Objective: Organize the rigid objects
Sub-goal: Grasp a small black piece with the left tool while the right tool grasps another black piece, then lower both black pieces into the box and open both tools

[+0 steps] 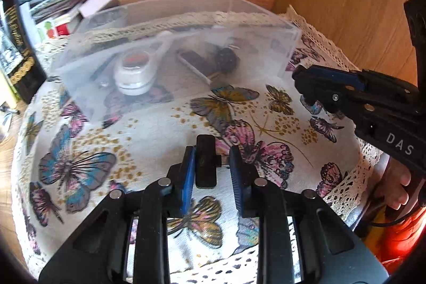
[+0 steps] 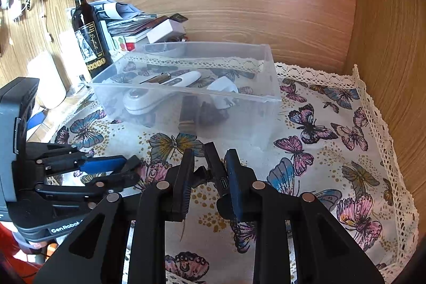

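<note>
In the left wrist view my left gripper (image 1: 213, 167) is shut on a small black device (image 1: 205, 161). Its blue pads press the device's flat side and a side knob, low over the butterfly cloth (image 1: 149, 124). In the right wrist view my right gripper (image 2: 210, 172) is shut on a similar black device (image 2: 217, 172) with a USB-C port, held just over the cloth. A clear plastic box (image 2: 186, 91) stands beyond both grippers. It holds a white jar (image 1: 134, 76), a white handheld device (image 2: 183, 79), a pen and dark pieces. The other gripper shows in each view: right gripper (image 1: 300, 79), left gripper (image 2: 130, 164).
A dark wine bottle (image 2: 89, 36) and a stack of books and papers (image 2: 138, 23) stand left of the box. Wooden walls (image 2: 386, 31) close the back and right side. Lace trim (image 2: 372, 108) edges the cloth. A hand (image 1: 396, 185) grips the right handle.
</note>
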Motion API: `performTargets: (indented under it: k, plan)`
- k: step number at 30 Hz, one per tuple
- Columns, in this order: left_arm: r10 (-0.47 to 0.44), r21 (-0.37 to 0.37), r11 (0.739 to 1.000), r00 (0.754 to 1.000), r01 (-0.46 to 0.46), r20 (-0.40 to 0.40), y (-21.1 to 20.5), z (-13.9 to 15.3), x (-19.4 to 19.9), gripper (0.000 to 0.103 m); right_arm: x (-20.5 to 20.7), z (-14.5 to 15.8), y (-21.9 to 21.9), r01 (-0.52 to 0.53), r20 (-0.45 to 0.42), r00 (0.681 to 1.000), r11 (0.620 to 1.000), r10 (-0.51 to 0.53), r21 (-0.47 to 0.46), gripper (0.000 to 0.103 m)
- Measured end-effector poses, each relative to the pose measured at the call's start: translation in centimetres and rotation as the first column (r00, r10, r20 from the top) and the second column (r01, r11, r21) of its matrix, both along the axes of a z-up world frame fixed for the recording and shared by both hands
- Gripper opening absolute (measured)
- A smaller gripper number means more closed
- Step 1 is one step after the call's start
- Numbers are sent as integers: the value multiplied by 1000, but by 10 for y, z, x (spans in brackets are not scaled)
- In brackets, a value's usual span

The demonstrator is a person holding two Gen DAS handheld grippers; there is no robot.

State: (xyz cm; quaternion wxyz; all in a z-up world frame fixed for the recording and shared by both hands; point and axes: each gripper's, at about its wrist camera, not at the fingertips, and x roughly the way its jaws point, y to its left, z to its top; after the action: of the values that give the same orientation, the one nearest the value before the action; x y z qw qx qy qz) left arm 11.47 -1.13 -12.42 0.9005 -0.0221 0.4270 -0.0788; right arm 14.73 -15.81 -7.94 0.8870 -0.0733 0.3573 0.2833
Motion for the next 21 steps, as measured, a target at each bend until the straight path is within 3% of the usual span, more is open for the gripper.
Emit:
performTargets:
  k: [11,21]
  plan:
    - [77,-2,997,986,-77,145,28,49,-4,25,4,32,9,12,95,995,1000,-15,29,23]
    - [95,-2,995,956,-98,278,38,94,13,25,21,53,16,35,159,986,998,-43,50,23]
